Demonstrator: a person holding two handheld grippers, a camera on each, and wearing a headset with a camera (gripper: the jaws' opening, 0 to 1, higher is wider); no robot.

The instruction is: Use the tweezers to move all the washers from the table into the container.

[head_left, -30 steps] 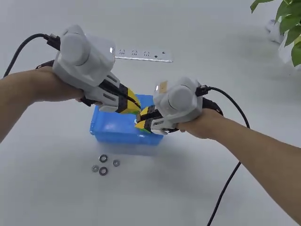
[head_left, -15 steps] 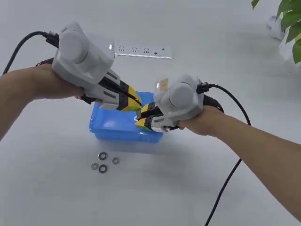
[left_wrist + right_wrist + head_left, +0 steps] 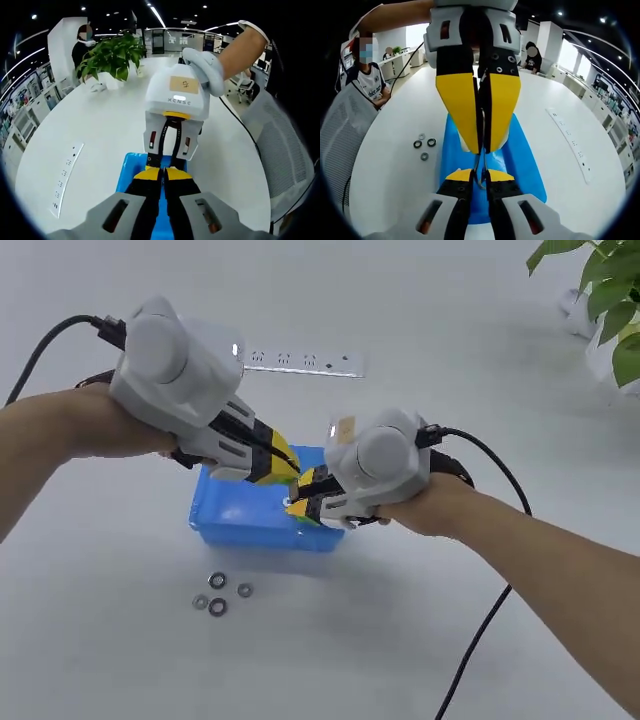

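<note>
Closest in, four washers lying loose on the white table, just in front of the blue container. Over the container, right gripper pinching thin metal tweezers. Tip to tip with it, left gripper, yellow tips pressed close together. Farther back, a white power strip. Farthest off, a leafy plant.
</note>
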